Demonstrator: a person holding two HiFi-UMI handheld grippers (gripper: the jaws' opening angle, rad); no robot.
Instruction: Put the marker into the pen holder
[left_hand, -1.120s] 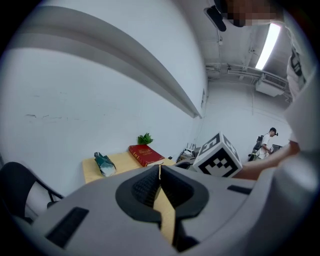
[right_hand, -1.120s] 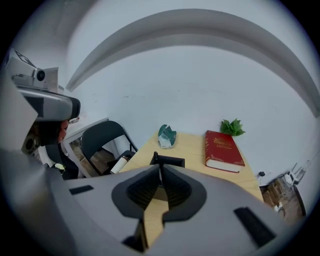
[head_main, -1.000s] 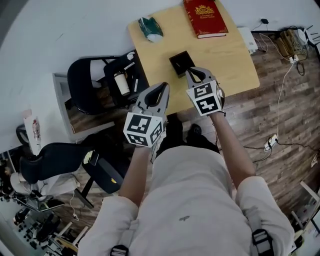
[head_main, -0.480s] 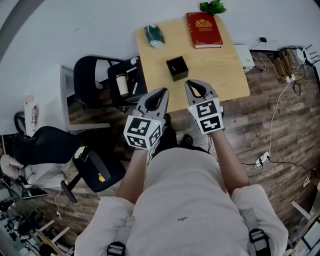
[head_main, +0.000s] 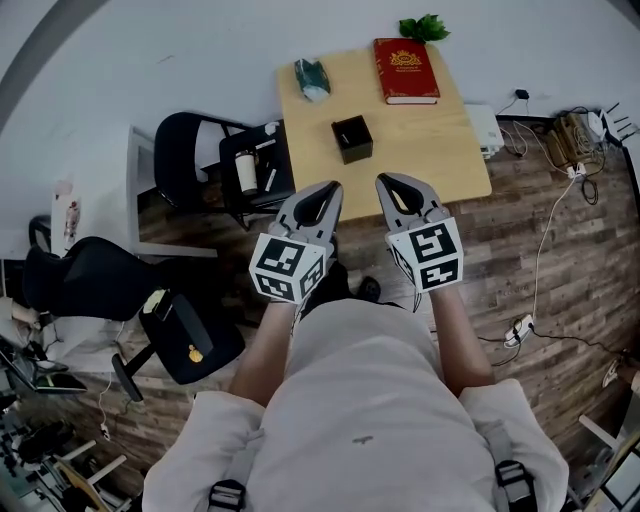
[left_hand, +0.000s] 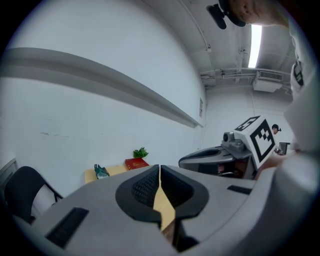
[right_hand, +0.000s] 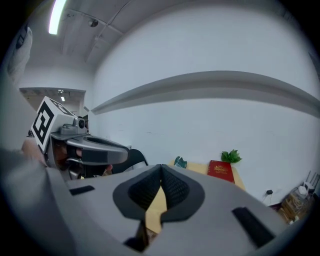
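Note:
The black square pen holder (head_main: 352, 138) stands on the wooden table (head_main: 440, 150) near its front left part. A small pale speck shows inside it; I cannot tell whether that is the marker. My left gripper (head_main: 329, 188) and right gripper (head_main: 386, 182) hover side by side in front of the table's near edge, short of the holder. Both are shut with nothing between the jaws. In the left gripper view the jaws (left_hand: 160, 168) meet, and the right gripper view shows its jaws (right_hand: 161, 168) closed too. The holder is hidden in both gripper views.
A red book (head_main: 405, 70), a green packet (head_main: 312, 78) and a small plant (head_main: 424, 28) sit at the table's far side. A black chair (head_main: 185, 165) and a dark stand with a white bottle (head_main: 246, 171) are left of the table. Cables (head_main: 540, 290) lie on the wood floor at right.
The person has stepped back from the table. Both grippers, still shut, have drawn away from the pen holder, and the right one no longer reaches over the table edge.

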